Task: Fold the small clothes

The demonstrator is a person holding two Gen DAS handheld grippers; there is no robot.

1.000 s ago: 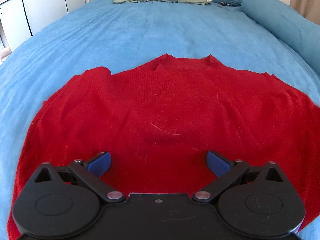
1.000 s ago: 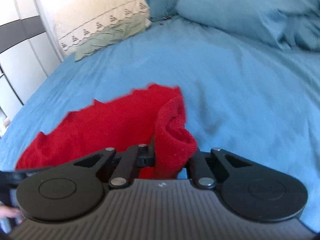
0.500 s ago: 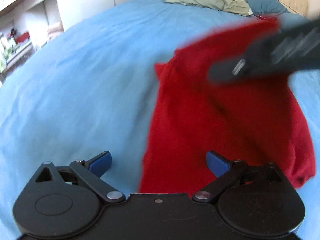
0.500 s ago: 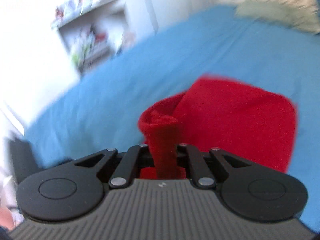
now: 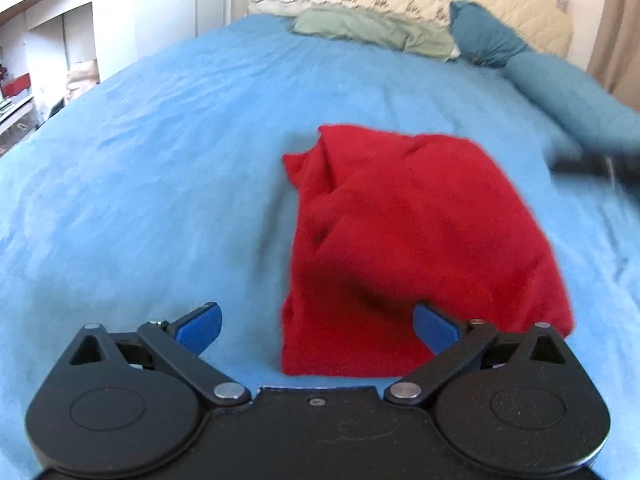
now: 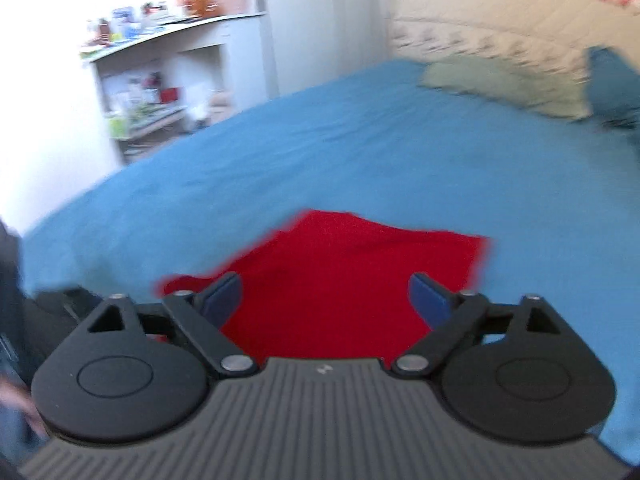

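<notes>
Left wrist view: nearest the lens, the left gripper [image 5: 316,326] hangs low over the bed [image 5: 140,184] with its blue-padded jaws spread wide and nothing between them. Just past the jaws lies the red sweater [image 5: 404,240], resting on the blue bedcover in a rough rectangle, one side folded over the other. Its near hem is fairly straight. Its far left corner is bunched, with a ridge of cloth standing up. Farther right, a dark blurred shape at the frame's edge may be the other tool; it is too smeared to say. At the head of the bed sit a pale green pillow [image 5: 372,30] and a darker blue pillow [image 5: 486,36].

From the right wrist camera, the right gripper [image 6: 326,296] is also held low and roughly level, jaws apart and empty, pointing across the red sweater [image 6: 340,272] from its right side. This picture is blurred.

The fold appears half made. To finish it well, I would judge the bunched far corner needs flattening first. Then each gripper should take a corner of one short edge, pinching through all layers. Lift both together and lay the edge onto the opposite one, square.
</notes>
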